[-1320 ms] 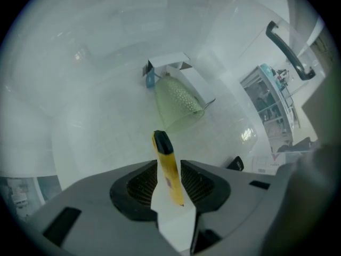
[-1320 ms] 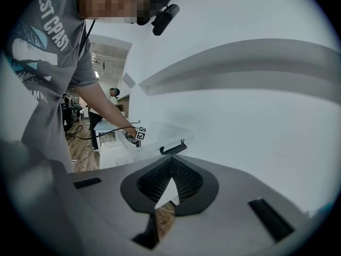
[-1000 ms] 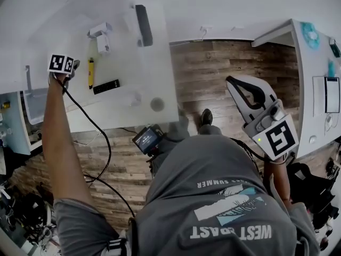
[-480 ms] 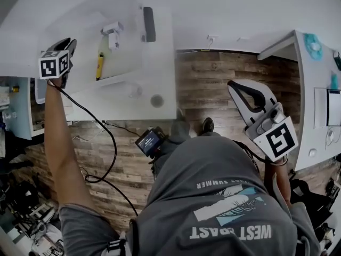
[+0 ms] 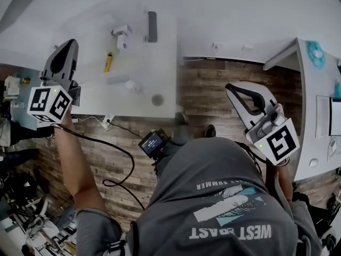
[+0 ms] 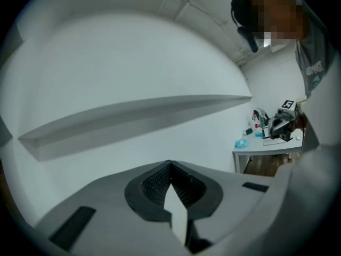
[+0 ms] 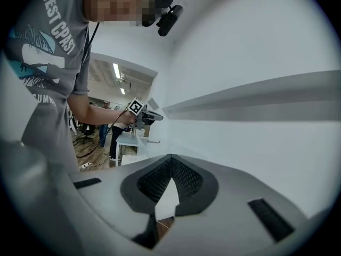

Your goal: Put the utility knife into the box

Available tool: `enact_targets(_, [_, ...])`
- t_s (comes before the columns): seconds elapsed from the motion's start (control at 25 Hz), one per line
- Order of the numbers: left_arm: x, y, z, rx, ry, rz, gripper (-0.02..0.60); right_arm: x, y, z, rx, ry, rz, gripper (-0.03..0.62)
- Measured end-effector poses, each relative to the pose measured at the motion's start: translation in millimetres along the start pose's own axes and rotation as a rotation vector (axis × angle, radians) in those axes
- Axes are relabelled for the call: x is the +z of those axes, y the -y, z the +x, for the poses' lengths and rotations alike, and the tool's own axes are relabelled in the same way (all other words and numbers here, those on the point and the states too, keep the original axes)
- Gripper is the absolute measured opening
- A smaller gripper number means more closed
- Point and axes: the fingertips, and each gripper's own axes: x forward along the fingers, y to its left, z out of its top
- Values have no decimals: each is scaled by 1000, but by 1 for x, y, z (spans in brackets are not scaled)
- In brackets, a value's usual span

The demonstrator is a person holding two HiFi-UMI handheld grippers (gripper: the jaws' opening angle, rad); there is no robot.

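The yellow utility knife [image 5: 108,62] lies on the white table [image 5: 160,68], towards its far side. My left gripper [image 5: 68,45] is held up over the table's left end, well apart from the knife, and its jaws are shut with nothing between them [image 6: 170,165]. My right gripper [image 5: 230,87] hangs over the wooden floor to the right of the table, also shut and empty [image 7: 170,158]. Both gripper views face a bare white wall. I cannot make out the box in any view.
On the table stand a small white device [image 5: 121,33], a dark grey bar [image 5: 152,26] and a round grey disc [image 5: 157,99]. A second white desk [image 5: 311,105] with small items is at the right. A cable [image 5: 114,148] trails from the left gripper.
The left gripper has lifted off the table beside the knife and drawn back towards the person's left. The knife stays on the table. The right gripper has barely moved.
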Motion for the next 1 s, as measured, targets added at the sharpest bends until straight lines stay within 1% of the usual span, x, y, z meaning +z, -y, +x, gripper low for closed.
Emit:
enact_targets(0.16, [44, 54, -39, 7, 109, 31, 11, 11, -4, -13, 24, 33, -20, 9])
enact_targets(0.32, [74, 106, -75, 21, 190, 55, 11, 24, -4, -27, 46, 80, -45, 9])
enact_targets(0.4, [83, 133, -90, 24, 208, 76, 10, 30, -6, -36, 53, 93, -59, 9])
enact_targets(0.52, [91, 170, -109, 40, 203, 136, 11, 41, -16, -50, 77, 103, -91, 8])
enact_targets(0.56, [94, 181, -114, 42, 206, 142, 11, 45, -20, -54, 87, 112, -101, 8])
enact_targets(0.76, [96, 228, -122, -3, 227, 99, 11, 52, -28, -71, 111, 146, -122, 9])
enact_targets(1.0, [95, 252, -124, -32, 239, 55, 11, 55, -40, -81, 132, 175, -126, 8])
